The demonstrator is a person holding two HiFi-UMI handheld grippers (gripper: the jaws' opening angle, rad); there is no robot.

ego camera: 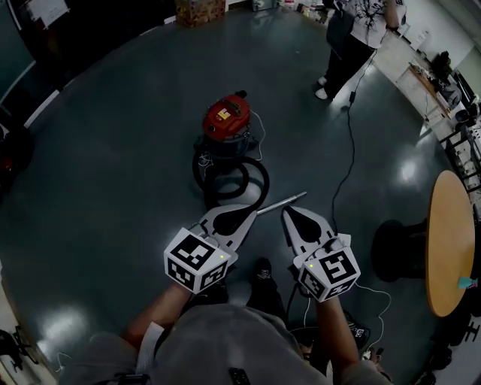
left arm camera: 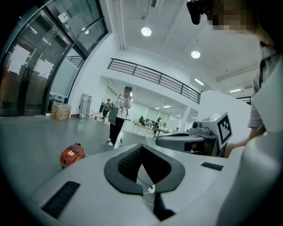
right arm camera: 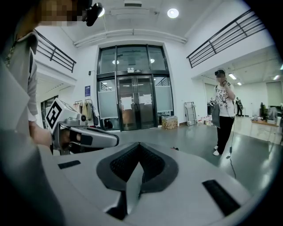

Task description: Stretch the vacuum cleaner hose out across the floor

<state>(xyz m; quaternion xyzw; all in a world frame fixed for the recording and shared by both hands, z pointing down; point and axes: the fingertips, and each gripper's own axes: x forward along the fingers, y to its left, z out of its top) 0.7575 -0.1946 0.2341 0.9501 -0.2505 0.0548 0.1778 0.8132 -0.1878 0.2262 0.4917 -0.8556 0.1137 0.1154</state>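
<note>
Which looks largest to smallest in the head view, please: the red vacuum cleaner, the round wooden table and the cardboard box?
1. round wooden table
2. red vacuum cleaner
3. cardboard box, though it stands farthest away and the top edge cuts it off, so its real size is unsure.

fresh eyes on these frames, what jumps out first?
The red canister vacuum cleaner sits mid-floor, its black hose coiled in loops just in front of it. Nearer the camera, the left gripper and right gripper, each with a marker cube, are shut and empty, pointing towards the hose. A person in dark trousers stands at the far right.
</note>
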